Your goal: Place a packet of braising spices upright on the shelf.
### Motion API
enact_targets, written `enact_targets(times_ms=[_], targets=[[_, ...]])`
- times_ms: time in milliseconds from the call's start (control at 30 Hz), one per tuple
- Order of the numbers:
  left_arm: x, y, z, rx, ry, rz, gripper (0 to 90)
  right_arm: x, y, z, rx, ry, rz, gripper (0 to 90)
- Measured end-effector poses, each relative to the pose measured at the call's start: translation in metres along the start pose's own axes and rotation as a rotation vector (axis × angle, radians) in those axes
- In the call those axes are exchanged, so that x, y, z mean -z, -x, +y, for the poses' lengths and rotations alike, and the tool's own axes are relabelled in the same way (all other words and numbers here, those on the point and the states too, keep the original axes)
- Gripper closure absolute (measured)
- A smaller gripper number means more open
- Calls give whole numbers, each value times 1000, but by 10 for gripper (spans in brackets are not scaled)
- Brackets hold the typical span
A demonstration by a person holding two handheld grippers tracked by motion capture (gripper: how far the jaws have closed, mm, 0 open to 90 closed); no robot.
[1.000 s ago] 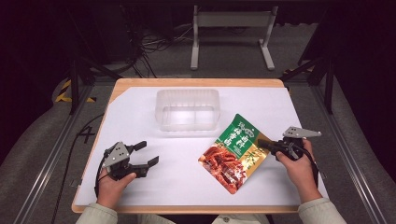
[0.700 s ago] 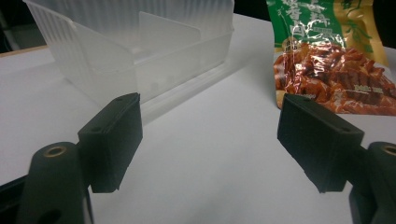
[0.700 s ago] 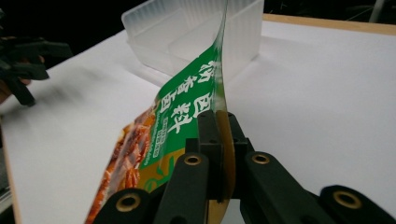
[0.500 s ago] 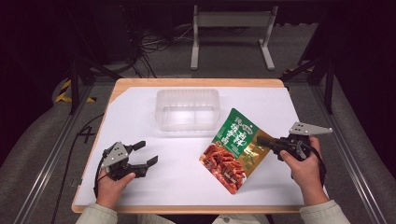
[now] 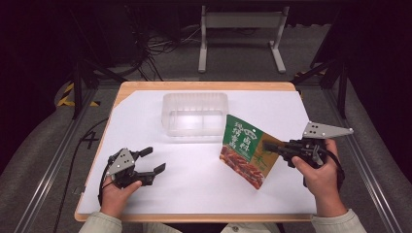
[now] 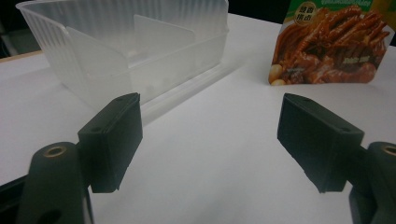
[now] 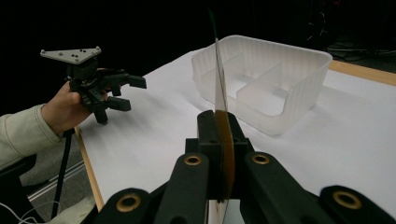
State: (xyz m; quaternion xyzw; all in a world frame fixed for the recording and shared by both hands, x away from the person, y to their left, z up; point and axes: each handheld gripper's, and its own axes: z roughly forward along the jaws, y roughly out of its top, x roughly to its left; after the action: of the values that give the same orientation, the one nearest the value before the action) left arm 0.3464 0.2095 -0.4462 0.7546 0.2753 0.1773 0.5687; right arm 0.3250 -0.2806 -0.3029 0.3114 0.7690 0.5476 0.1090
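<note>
While right gripper (image 5: 272, 147) jaws pinch snack pouch (image 5: 245, 148) edge, left gripper (image 5: 151, 160) wide open, bare table (image 5: 194, 189) between.

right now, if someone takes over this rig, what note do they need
Right hand-held gripper: shut on the edge of the snack pouch, holding it tilted up off the sheet, just right of the bin.
Left hand-held gripper: open, holding nothing, low over the white sheet at the near left.
Clear bin: at the middle far side of the sheet, with an inner divider, nothing inside.
Done: pouch gripped and lifted.
Left, most likely: carry the pouch over the bin, lower it into a compartment and open the jaws. The left gripper could steady the bin if it slides.
</note>
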Motion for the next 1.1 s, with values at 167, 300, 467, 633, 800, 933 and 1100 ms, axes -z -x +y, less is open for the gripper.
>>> enact_targets(times_ms=[167, 300, 467, 633, 800, 933, 1100], targets=[[0, -1, 0, -1, 1, 5, 229, 5, -1, 8, 14, -5, -24, 898], [0, 0, 0, 12, 0, 6, 228, 10, 4, 13, 4, 7, -44, 899], [0, -1, 0, 4, -3, 7, 228, 12, 9, 20, -26, 33, -33, 898], [1, -2, 0, 14, -4, 13, 227, 11, 14, 27, -32, 47, -25, 898], [2, -2, -1, 22, 3, 14, 223, 8, 17, 35, -37, 61, -17, 898], [2, -3, -1, 19, 1, 17, 222, 7, 19, 40, -20, 68, -26, 898], [3, -3, -2, 19, 3, 23, 222, 5, 23, 48, -22, 98, -13, 898]])
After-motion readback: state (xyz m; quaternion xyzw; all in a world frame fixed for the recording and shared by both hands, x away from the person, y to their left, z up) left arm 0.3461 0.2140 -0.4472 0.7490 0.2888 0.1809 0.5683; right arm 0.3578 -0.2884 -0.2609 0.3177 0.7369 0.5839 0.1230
